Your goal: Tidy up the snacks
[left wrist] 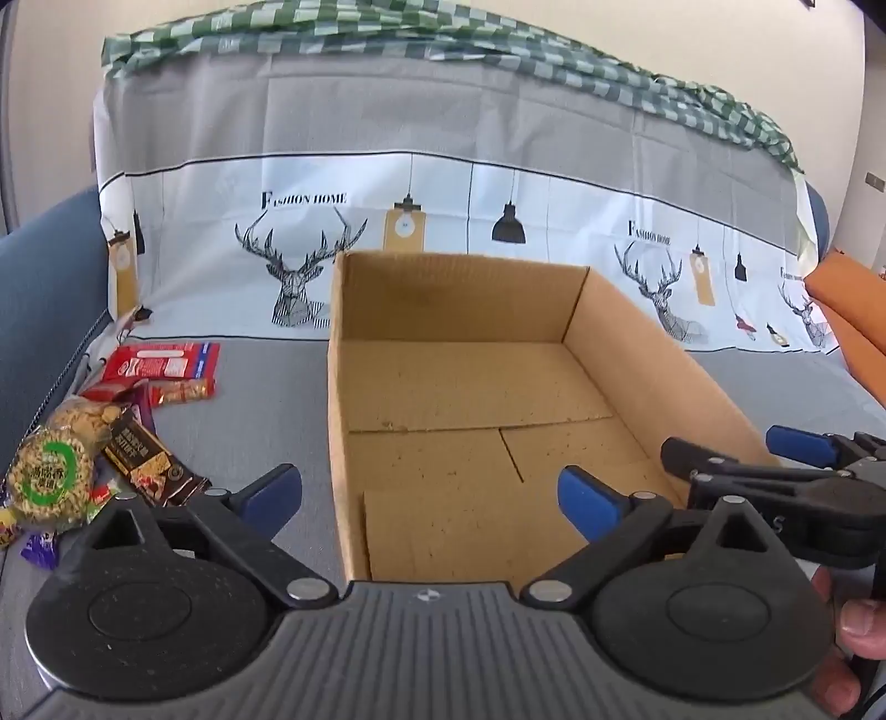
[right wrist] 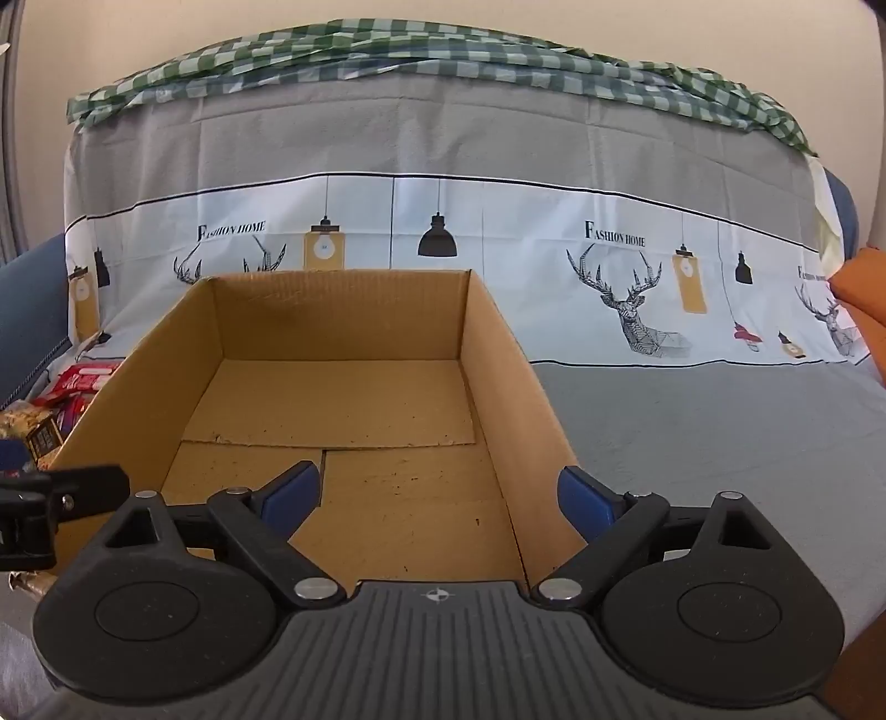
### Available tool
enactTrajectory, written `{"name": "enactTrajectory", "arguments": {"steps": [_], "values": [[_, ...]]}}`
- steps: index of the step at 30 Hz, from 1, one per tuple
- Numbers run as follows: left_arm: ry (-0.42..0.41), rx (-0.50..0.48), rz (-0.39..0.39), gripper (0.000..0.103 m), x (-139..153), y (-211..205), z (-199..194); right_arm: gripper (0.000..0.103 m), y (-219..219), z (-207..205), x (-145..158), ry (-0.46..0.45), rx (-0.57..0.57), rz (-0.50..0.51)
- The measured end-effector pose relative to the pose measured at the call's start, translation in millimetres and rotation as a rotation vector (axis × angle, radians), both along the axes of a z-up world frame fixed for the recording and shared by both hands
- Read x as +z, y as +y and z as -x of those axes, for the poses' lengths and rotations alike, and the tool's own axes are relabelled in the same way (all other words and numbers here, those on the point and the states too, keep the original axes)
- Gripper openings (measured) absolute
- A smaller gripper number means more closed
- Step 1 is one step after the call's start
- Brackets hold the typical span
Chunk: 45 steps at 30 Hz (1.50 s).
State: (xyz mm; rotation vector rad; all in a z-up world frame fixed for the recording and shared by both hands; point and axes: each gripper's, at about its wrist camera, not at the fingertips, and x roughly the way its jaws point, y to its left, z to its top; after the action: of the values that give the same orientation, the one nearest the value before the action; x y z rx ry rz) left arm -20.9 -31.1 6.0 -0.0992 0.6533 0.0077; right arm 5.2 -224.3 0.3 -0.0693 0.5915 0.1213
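- The cardboard box (left wrist: 476,399) sits open-topped on a sofa seat covered by a grey printed sheet (left wrist: 266,421); nothing lies inside it, only its bare corrugated floor with loose flaps.
- The snacks lie in a loose pile on the sheet, left of the box and apart from it: a red packet (left wrist: 160,360) farthest back, a round green-labelled bag of puffed grain (left wrist: 52,479) nearest, and a dark brown bar (left wrist: 152,462) leaning between the bag and the box.
- The left gripper (left wrist: 429,493) hovers over the near left corner of the box, its blue-padded fingers (left wrist: 587,501) spread wide with nothing between them.
- The right gripper (right wrist: 440,493) hovers over the near right side of the box, fingers (right wrist: 587,501) likewise wide apart and holding nothing; one pad sits above the box floor, the other outside the right wall.
- In the left wrist view a person's fingertips (left wrist: 855,620) show at the right edge, beside the right gripper's handle.
- A green checked cloth (right wrist: 443,50) drapes the sofa back; an orange cushion (left wrist: 853,310) lies at far right.
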Motion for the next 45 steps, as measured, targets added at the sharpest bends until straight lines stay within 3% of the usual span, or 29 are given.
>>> {"name": "enactTrajectory", "arguments": {"steps": [17,21,45], "values": [[0.032,-0.007,0.012,0.102,-9,3,-6,0.093,17,-4,3,0.025,0.057,0.020],[0.033,-0.005,0.018,0.102,-9,3,-7,0.094,12,1,3,0.033,0.056,-0.027],[0.030,-0.005,0.027,0.102,-8,2,-7,0.099,14,5,1,-0.056,0.022,-0.007]]}}
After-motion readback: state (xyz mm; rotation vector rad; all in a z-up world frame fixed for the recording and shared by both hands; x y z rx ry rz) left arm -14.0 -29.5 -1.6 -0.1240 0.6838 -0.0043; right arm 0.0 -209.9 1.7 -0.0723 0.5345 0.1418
